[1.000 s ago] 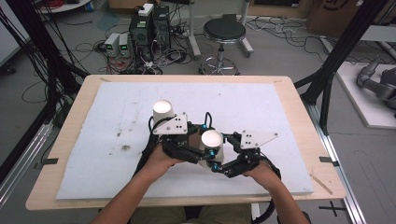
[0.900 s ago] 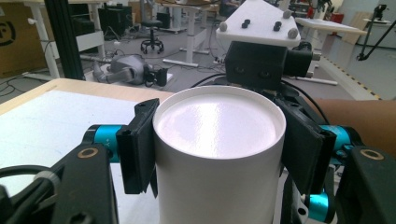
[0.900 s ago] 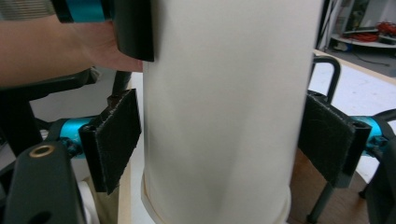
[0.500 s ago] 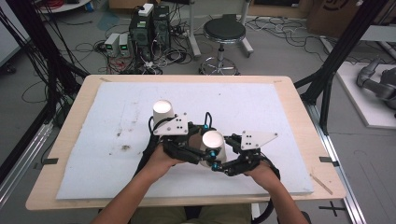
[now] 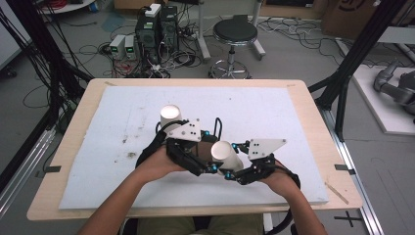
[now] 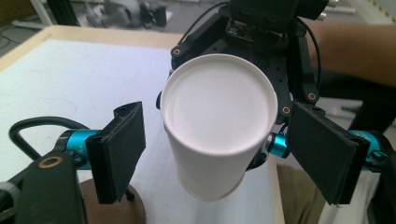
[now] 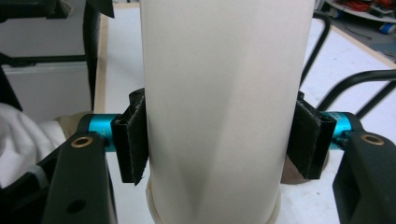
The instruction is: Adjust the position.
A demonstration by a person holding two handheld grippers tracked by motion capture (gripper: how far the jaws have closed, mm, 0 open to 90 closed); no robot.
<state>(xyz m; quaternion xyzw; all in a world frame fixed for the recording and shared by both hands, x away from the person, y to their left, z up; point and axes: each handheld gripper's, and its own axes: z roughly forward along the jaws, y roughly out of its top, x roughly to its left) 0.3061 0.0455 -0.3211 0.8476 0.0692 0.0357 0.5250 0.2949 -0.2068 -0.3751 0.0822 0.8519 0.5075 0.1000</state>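
**Cup passed from my left tongs to my right**

While my left tongs (image 5: 198, 149) stand with their jaws spread, the white paper cup (image 5: 226, 155) sits between them without either pad touching it. Those jaws have just been opening, and in the left gripper view the cup (image 6: 215, 122) hangs free in the gap, its flat closed base turned toward the camera and clear space on both sides. Further left on the white mat (image 5: 107, 127), just beyond my left tongs, a second white cup (image 5: 171, 116) stands upside down on the mat, apart from the one I am handling.

The handled cup is off the mat, tilted, near the front middle of the table (image 5: 63, 142), between my two hands. My left hand (image 5: 156, 166) and my right hand (image 5: 279, 177) are close together at the near edge.

On the right, my right tongs (image 5: 234, 169) grip that cup. In the right gripper view both black pads (image 7: 132, 140) press flat against the cup's wall (image 7: 219, 107), one on each side, with the rolled rim toward the bottom of that view. Those jaws have just been closing onto it. The grey plate (image 5: 266, 147) on top of the right tongs points toward the table's right side.
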